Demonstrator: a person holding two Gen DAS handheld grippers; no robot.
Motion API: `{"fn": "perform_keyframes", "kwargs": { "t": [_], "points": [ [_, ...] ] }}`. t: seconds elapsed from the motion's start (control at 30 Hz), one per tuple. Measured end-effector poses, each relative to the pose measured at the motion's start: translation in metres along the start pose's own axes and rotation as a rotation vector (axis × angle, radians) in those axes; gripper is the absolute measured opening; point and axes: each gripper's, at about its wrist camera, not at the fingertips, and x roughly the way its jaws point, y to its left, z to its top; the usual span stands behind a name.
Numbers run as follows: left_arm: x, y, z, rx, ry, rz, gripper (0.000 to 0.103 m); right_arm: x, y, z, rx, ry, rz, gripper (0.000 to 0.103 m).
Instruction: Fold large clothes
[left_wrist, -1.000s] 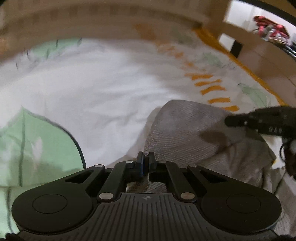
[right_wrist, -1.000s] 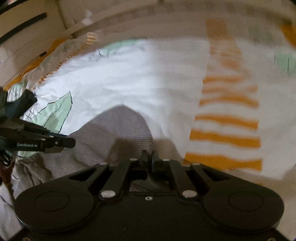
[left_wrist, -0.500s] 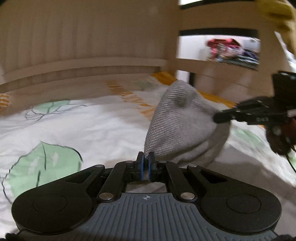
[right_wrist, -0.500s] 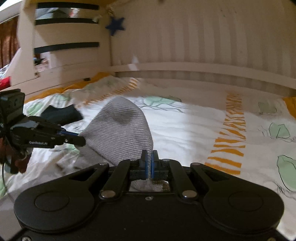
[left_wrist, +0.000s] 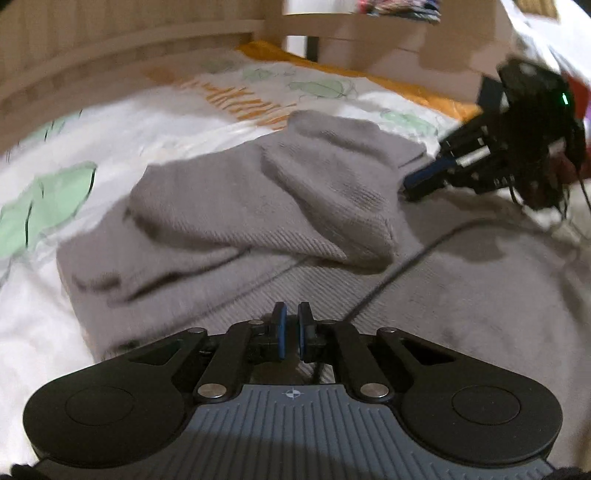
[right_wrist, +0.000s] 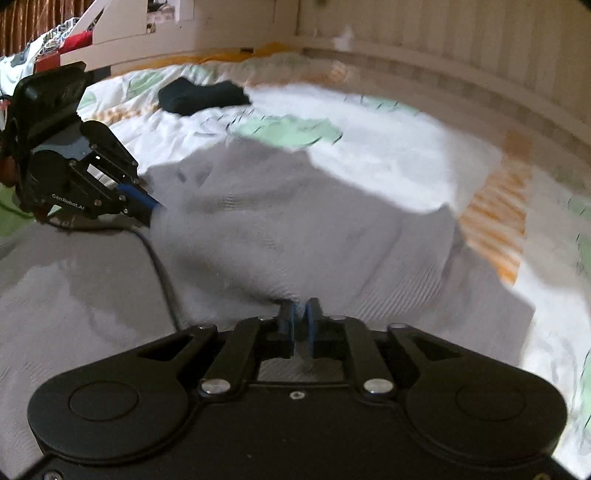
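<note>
A large grey knit garment (left_wrist: 258, 206) lies on the bed, with its far part folded back toward me in a loose flap; it also shows in the right wrist view (right_wrist: 295, 229). My left gripper (left_wrist: 291, 332) is just above the near part of the garment, its blue pads a small gap apart with no cloth between them. My right gripper (right_wrist: 300, 321) is shut on a pinch of the flap's edge. The right gripper shows in the left wrist view (left_wrist: 413, 182) at the flap's right edge. The left gripper shows in the right wrist view (right_wrist: 155, 206).
The bed has a white sheet with green leaves and orange stripes (left_wrist: 236, 99). A dark folded item (right_wrist: 203, 96) lies at the far side of the bed. A wooden bed frame (right_wrist: 443, 44) rings the mattress. A black cable (left_wrist: 406, 266) trails over the garment.
Both grippers have come down and toward me, laying the raised grey fold onto the garment's near part. My left gripper has let go of the cloth and its pads have parted.
</note>
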Motion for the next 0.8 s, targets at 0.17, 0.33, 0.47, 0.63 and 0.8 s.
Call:
{"fn": "perform_keyframes", "kwargs": {
  "t": [0.17, 0.33, 0.47, 0.63, 0.8],
  "points": [
    [-0.016, 0.033, 0.014, -0.350, -0.098, -0.069, 0.046, -0.025, -0.019, 0.001, 0.244, -0.071, 0.007, 0.040],
    [-0.006, 0.062, 0.031, -0.587, -0.217, -0.027, 0.056, -0.028, -0.051, -0.001, 0.533, -0.147, -0.047, 0.064],
    [0.016, 0.079, 0.040, -0.657, -0.215, 0.020, 0.056, -0.008, -0.065, 0.008, 0.586, -0.123, -0.120, 0.064],
    [0.034, 0.093, 0.042, -0.752, -0.222, 0.038, 0.056, 0.011, -0.078, 0.012, 0.637, -0.096, -0.158, 0.064],
    [0.041, 0.099, 0.043, -0.787, -0.230, 0.028, 0.038, 0.021, -0.079, 0.017, 0.657, -0.085, -0.179, 0.060]
  ]
}}
